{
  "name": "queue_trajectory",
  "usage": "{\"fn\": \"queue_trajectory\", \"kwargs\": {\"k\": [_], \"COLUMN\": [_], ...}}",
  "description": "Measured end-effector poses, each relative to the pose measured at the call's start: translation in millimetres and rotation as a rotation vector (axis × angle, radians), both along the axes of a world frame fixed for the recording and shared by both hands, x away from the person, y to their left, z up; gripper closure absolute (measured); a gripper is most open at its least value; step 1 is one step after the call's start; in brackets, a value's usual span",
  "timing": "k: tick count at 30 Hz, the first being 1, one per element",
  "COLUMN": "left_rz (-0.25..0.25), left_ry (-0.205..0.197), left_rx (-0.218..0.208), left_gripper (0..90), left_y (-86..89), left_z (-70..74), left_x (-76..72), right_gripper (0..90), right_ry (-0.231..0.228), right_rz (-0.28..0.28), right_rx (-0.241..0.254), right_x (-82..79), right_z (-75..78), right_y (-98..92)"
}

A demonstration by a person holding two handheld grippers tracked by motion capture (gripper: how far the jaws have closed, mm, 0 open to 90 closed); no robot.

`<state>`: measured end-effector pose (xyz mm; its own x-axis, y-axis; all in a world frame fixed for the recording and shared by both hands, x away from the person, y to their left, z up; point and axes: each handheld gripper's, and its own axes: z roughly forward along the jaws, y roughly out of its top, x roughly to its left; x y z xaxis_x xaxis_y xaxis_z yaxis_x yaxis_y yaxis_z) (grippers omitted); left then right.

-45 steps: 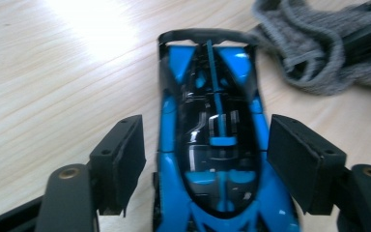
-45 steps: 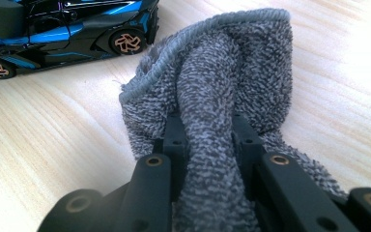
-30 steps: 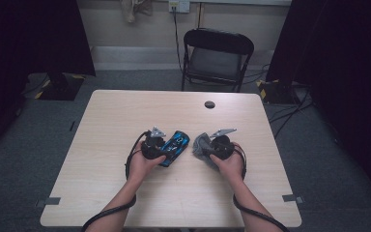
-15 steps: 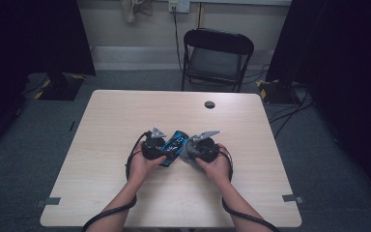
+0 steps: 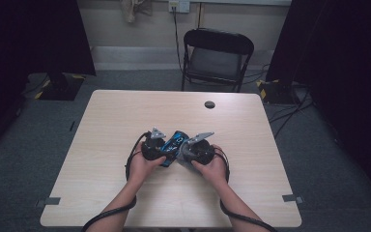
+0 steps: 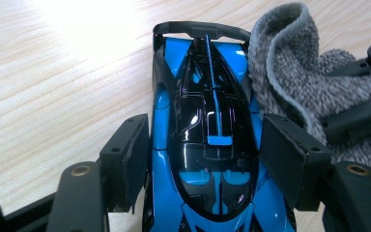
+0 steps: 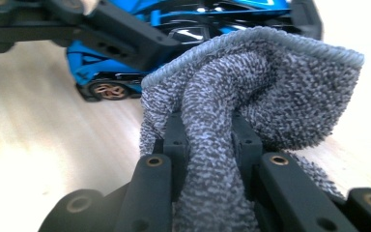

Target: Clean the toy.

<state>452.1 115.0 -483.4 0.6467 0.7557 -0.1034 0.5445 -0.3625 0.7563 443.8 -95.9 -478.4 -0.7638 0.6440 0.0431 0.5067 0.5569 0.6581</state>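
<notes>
Toy car (image 6: 207,145) sits mid-table, clamped at its flanks by our left gripper (image 6: 207,150); right gripper (image 7: 207,140) pinches grey cloth (image 7: 251,92) against its side. We judge hard wiping could twist it loose.

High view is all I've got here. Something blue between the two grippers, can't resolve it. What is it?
Observer: A blue and black toy car, seen from above in the left gripper view, standing on the table.
Operator: Is the left one actually gripping it?
Observer: The left gripper has a pad against each flank of the car, so it looks clamped.
Operator: And the right?
Observer: The right gripper is shut on a grey terry cloth, which bunches up above its jaws.
Operator: Cloth on the car yet?
Observer: In the left gripper view the cloth presses against the car's side near the rear wing.
</notes>
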Motion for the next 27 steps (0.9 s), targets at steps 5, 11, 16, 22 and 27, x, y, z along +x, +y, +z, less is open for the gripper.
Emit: {"fn": "queue_trajectory", "kwargs": {"k": [5,11,16,22,27], "left_rz": [-0.002,0.0,0.001,0.002,0.005], "left_ry": [0.002,0.002,-0.001,-0.004,-0.001], "left_rx": [0.009,0.009,0.01,0.012,0.003], "left_gripper": [35.5,35.5,35.5,35.5,35.5], "left_y": [-0.5,-1.0,-0.8,-0.8,-0.6], "left_z": [0.8,0.9,0.9,0.9,0.3], "left_x": [-0.1,-0.4,-0.6,-0.8,-1.1], "right_gripper": [74.3,74.4,74.4,74.4,74.5], "right_ry": [-0.005,0.001,0.005,0.014,0.023], "right_rz": [0.036,0.06,0.082,0.092,0.1], "right_rx": [-0.003,0.003,0.007,0.023,0.036], "right_x": [-5.1,-11.5,-18.4,-23.2,-26.9], "right_z": [0.1,0.1,0.1,-0.6,-1.1], "right_y": [5.0,9.5,14.9,17.2,19.0]}}
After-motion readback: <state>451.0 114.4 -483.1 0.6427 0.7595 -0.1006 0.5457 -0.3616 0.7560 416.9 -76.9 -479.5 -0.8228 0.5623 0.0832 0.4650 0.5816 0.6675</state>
